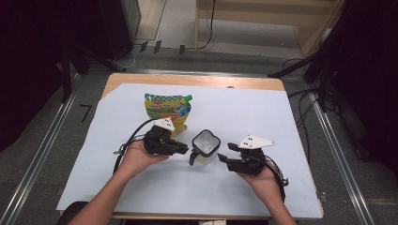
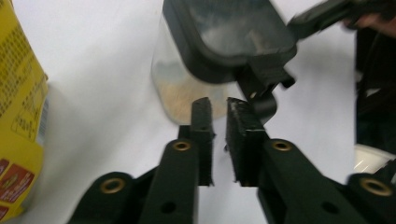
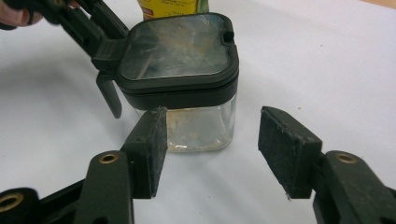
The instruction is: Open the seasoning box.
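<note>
A clear square jar with a black lid (image 1: 205,146) (image 2: 229,37) (image 3: 177,46) stands mid-table; pale crumbs lie in its bottom. Its latch (image 3: 109,95) (image 2: 261,88) hangs loose on the side facing my left gripper (image 1: 184,150) (image 2: 217,105) (image 3: 100,35). That gripper's pads are nearly together with a thin slit and nothing seen between them, tips against the latch hinge. My right gripper (image 1: 225,152) (image 3: 212,112) (image 2: 322,14) is open just short of the jar's other side, pads apart and not touching the glass. A yellow-green pouch (image 1: 168,108) (image 2: 18,116) (image 3: 168,7) lies behind the left gripper.
A white sheet (image 1: 234,108) covers most of the wooden table (image 1: 197,80). Cables trail from both grippers near the front edge. Metal rails run along the floor on both sides, with dark equipment stands beyond the far corners.
</note>
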The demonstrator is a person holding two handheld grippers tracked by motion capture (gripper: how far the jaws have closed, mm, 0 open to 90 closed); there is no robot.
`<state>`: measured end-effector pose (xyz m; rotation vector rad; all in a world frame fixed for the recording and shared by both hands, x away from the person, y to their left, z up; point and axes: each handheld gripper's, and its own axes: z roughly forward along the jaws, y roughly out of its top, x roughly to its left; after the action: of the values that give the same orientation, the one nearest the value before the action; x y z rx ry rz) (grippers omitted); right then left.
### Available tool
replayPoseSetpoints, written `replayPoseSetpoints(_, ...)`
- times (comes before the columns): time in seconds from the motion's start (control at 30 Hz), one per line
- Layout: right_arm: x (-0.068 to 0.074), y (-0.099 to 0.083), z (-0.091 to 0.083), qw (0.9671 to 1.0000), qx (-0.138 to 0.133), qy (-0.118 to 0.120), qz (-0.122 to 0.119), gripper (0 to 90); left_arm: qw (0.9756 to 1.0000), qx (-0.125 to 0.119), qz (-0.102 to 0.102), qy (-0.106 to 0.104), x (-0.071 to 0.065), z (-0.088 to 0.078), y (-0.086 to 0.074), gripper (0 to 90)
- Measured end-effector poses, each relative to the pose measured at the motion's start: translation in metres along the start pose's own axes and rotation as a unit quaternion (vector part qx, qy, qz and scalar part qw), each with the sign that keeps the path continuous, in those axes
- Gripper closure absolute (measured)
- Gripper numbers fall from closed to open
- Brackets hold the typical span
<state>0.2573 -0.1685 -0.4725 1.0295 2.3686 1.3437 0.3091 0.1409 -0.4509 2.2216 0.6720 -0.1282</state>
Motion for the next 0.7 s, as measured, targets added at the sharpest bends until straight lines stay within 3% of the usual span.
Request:
replayPoseSetpoints(0.17,0.002,0.000,0.000,0.9998,0.007,0.013,0.014,66.7,0.9999,0.003,0.000,-0.016,-0.001,0.001,0.002,90.0)
replayPoseSetpoints(0.2,0.002,0.000,0.000,0.9998,0.007,0.013,0.014,66.7,0.9999,0.003,0.000,-0.016,-0.001,0.001,0.002,90.0)
replayPoseSetpoints(0.23,0.004,0.000,0.001,0.9997,0.014,0.010,0.018,76.8,0.9998,0.010,-0.001,-0.015,-0.001,0.002,0.002,90.0)
replayPoseSetpoints(0.33,0.008,0.001,0.001,0.9996,0.020,0.009,0.017,90.0,0.9998,0.018,-0.001,-0.008,-0.002,0.006,0.002,90.0)
replayPoseSetpoints(0.7,0.010,0.004,0.008,0.9994,0.021,0.008,0.028,90.0,0.9994,0.031,0.004,-0.015,-0.006,0.017,0.001,90.0)
